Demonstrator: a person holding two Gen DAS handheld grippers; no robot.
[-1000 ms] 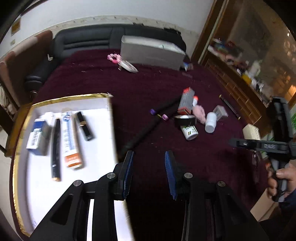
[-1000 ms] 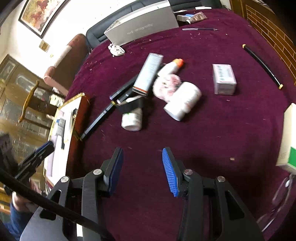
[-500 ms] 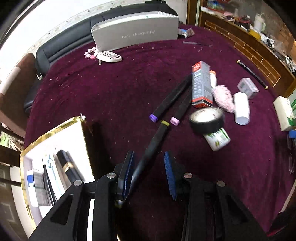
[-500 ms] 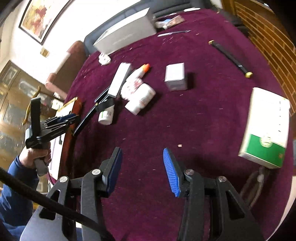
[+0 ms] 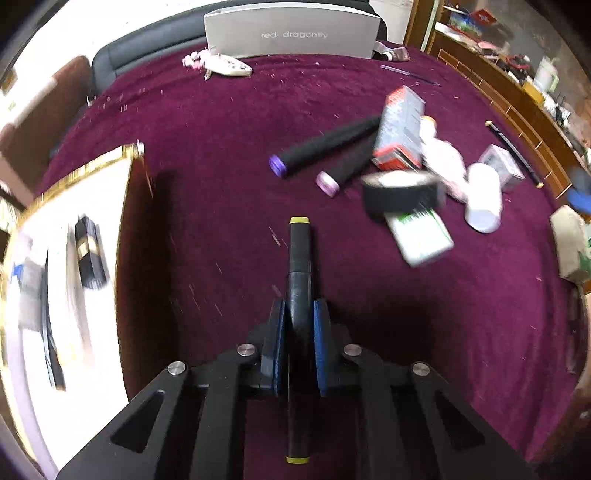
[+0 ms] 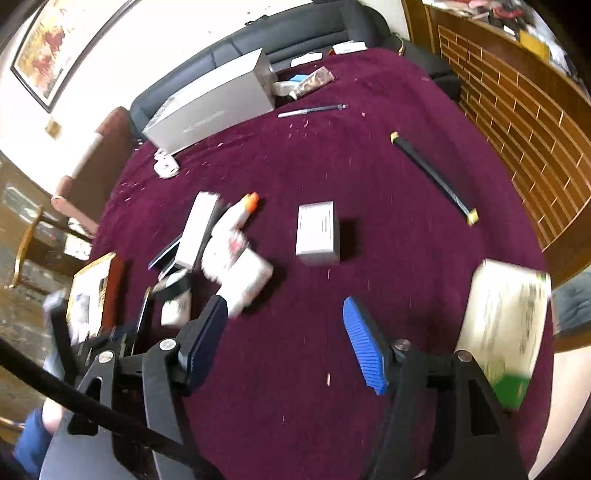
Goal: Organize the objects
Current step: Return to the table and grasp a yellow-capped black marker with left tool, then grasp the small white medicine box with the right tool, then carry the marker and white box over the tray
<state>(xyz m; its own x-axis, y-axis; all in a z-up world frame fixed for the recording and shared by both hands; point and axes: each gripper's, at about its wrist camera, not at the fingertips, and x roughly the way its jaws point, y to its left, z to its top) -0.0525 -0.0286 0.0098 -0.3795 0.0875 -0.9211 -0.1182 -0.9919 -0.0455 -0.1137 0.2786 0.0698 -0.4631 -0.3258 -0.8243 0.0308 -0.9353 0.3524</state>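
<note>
My left gripper (image 5: 298,314) is shut on a black marker with yellow ends (image 5: 300,258), which runs straight out between the blue pads over the maroon cloth. The white gold-rimmed tray (image 5: 74,173) lies to its left and holds a black lipstick (image 5: 89,254) and other blurred items. Ahead to the right is a pile: two purple-capped markers (image 5: 321,151), a red and grey box (image 5: 400,129), a black tape roll (image 5: 400,192) and white bottles (image 5: 482,199). My right gripper (image 6: 283,306) hovers over bare cloth, its jaws opening with nothing between them.
A white and green box (image 6: 506,325) lies just right of the right gripper. A small white box (image 6: 317,232) and a long black pen with yellow ends (image 6: 432,177) lie farther off. A grey carton (image 5: 291,33) stands at the back edge by a black sofa.
The left gripper came down over the yellow-ended marker and closed on it. The right gripper swung right towards the white and green box, and its jaws widened.
</note>
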